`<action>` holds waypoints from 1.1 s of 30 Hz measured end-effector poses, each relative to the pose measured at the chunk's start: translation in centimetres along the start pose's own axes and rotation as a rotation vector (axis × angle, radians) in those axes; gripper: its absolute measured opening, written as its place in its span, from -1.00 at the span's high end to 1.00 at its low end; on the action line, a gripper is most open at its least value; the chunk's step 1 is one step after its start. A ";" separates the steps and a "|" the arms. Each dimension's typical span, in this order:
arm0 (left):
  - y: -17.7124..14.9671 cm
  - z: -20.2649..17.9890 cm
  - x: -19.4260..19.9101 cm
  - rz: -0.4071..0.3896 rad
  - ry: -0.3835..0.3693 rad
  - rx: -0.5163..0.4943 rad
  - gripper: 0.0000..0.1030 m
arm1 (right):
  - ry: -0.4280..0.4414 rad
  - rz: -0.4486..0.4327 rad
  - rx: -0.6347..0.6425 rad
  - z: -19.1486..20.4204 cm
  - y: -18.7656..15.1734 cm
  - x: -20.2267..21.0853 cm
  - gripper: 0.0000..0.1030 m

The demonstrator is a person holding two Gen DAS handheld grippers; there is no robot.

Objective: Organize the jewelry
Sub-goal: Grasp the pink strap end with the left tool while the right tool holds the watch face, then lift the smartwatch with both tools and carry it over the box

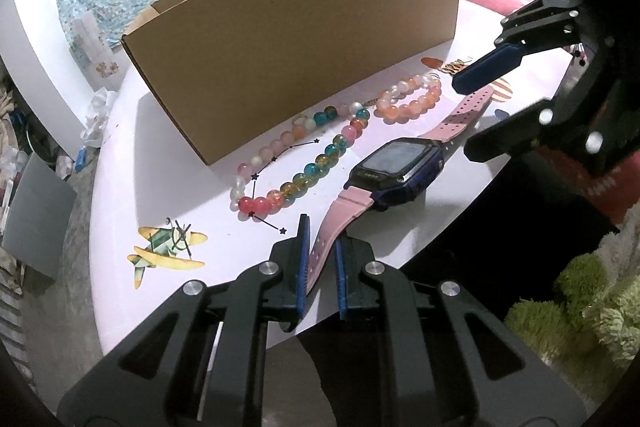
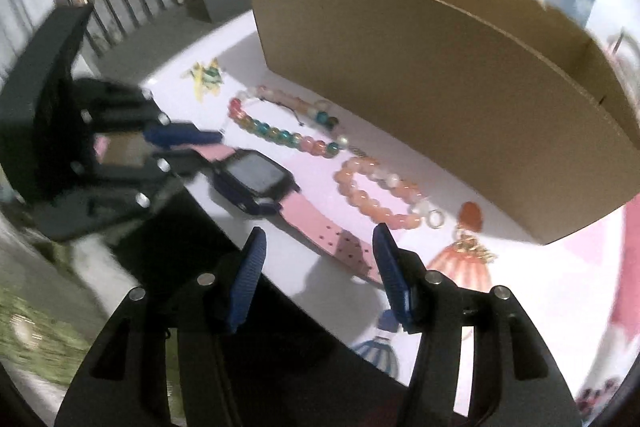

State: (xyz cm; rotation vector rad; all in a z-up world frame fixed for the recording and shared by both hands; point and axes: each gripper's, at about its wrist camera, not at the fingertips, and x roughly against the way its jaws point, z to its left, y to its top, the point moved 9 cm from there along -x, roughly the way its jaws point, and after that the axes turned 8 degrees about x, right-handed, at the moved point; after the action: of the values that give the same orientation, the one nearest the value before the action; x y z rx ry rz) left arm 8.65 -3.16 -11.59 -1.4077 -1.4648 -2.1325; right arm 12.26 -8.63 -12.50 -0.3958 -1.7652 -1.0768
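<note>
Watch (image 1: 394, 169) one, bead bracelets two, cardboard box (image 1: 304, 55) one.

Both wrist views look steeply down, close, from opposite ends, sharing the watch (image 1: 396, 167) and box (image 1: 304, 55).

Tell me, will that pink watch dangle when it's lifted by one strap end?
Probably. The left gripper pinches only the tip of the pink-strapped watch, so its chunky dark case would likely sag. The thin perforated far strap looks bendy and should droop. It seems unlikely to roll.
</note>
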 end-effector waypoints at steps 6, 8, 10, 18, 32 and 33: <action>0.0 0.2 0.0 0.000 -0.020 0.013 0.79 | -0.125 0.024 0.041 -0.8 -0.7 -1.3 0.27; 0.0 0.2 0.0 0.001 -0.030 0.020 0.79 | -0.130 0.010 0.023 -1.0 -0.7 -1.3 0.37; -0.1 0.4 -0.1 0.004 -0.046 0.035 0.79 | -0.138 -0.005 -0.008 -1.3 -0.8 -1.3 0.46; 0.0 0.4 0.0 -0.002 -0.059 0.060 0.81 | -0.244 -0.045 -0.034 -1.6 -0.7 -0.6 0.84; 2.1 -0.1 3.5 -0.111 0.007 0.016 0.94 | -0.422 -0.155 -0.060 -1.3 -0.2 3.6 0.91; 2.4 -0.2 4.2 -0.128 0.018 0.010 0.94 | -0.443 -0.170 -0.055 -1.2 -0.2 4.3 0.91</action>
State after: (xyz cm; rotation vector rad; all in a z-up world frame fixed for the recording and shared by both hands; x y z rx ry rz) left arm 7.79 -3.14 -6.81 -1.3215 -1.5961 -2.2030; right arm 10.89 -10.56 -8.75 -0.5586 -2.1937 -1.2262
